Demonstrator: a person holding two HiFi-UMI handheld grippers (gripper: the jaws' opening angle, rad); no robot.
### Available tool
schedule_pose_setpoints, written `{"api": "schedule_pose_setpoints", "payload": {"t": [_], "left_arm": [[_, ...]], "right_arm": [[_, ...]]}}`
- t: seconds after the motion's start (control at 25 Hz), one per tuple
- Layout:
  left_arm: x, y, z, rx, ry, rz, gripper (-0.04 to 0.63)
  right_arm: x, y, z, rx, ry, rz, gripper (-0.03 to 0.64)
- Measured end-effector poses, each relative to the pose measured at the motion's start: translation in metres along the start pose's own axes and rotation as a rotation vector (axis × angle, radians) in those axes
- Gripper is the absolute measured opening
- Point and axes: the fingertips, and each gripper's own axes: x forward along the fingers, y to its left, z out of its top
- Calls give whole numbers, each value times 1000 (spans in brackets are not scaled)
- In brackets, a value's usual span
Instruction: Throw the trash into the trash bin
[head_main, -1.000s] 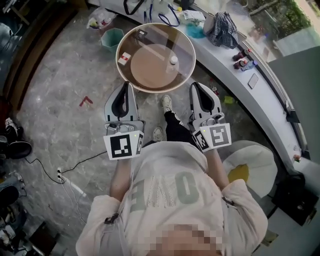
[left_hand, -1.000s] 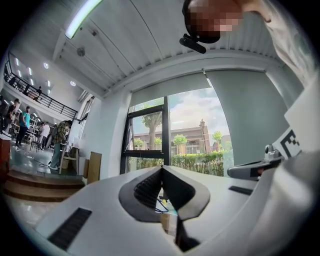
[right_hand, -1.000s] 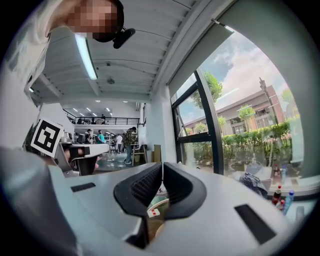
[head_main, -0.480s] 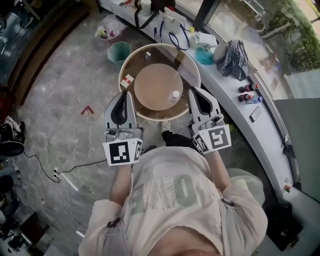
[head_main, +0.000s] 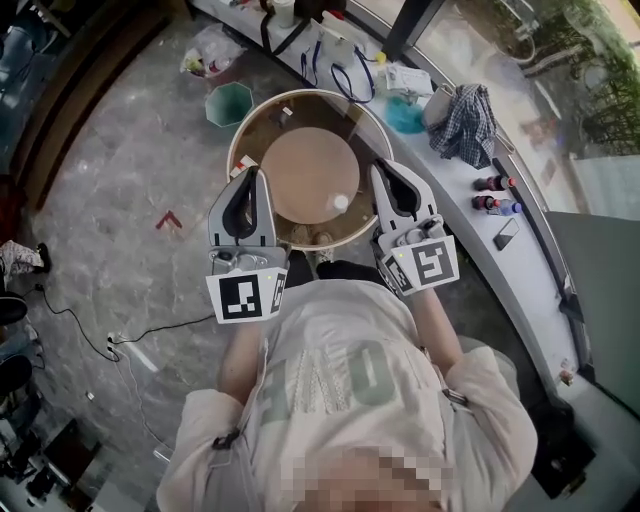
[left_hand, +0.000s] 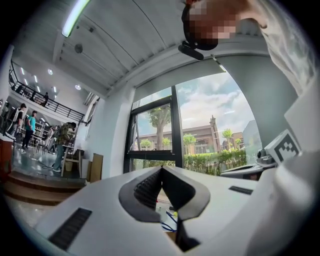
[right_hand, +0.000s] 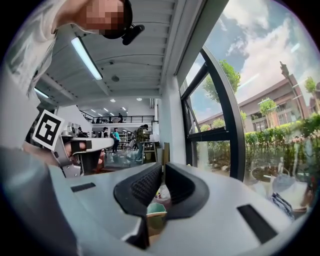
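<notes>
- Well, I hold both grippers out in front of me, level and side by side, over the near edge of the round glass table (head_main: 368, 138).
- My left gripper (head_main: 251, 173) is closed. In the left gripper view its ribbed pads (left_hand: 147, 190) meet at the tip with nothing caught between them.
- My right gripper (head_main: 383, 170) is closed too. In the right gripper view its pads (right_hand: 146, 186) stand together and hold nothing.
- The trash bin (head_main: 231, 103) is green and stands on the marbled floor past the table's far left edge, well apart from both grippers. In the right gripper view it shows low down, just under the closed tips.
- A small white container (head_main: 341, 203) sits on the glass between my two grippers, nearer the right one and not touched by either.
- A plastic bag (head_main: 205, 55) with things in it lies on the floor beyond the bin.
- A small red scrap (head_main: 168, 220) lies on the floor to the left of my left gripper.
- A curved white counter (head_main: 535, 285) runs along the right, with a checked cloth (head_main: 465, 120) and a few small bottles (head_main: 495, 195) on it.
</notes>
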Motion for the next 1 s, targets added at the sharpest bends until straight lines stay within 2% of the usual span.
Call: {"api": "schedule_pose_setpoints", "payload": {"t": [0.32, 0.4, 0.48, 0.6, 0.68, 0.8, 1.0], "left_arm": [[34, -4, 11, 15, -29, -72, 11], [38, -1, 12, 18, -27, -79, 11], [42, 2, 6, 15, -14, -86, 11], [43, 6, -10, 4, 34, -100, 11], [41, 7, -20, -1, 68, -107, 11], [40, 11, -37, -5, 108, -108, 11], [40, 9, -67, -35, 165, -127, 11]], "right_arm": [[8, -10, 3, -3, -18, -48, 32], [16, -14, 2, -16, -32, -59, 258], [26, -13, -8, -27, -2, -29, 296], [39, 6, -49, -9, 176, 150, 298], [40, 18, -76, -47, 283, 236, 296], [41, 28, -125, -155, 424, 326, 296], [28, 33, -234, -188, 707, 429, 296]]}}
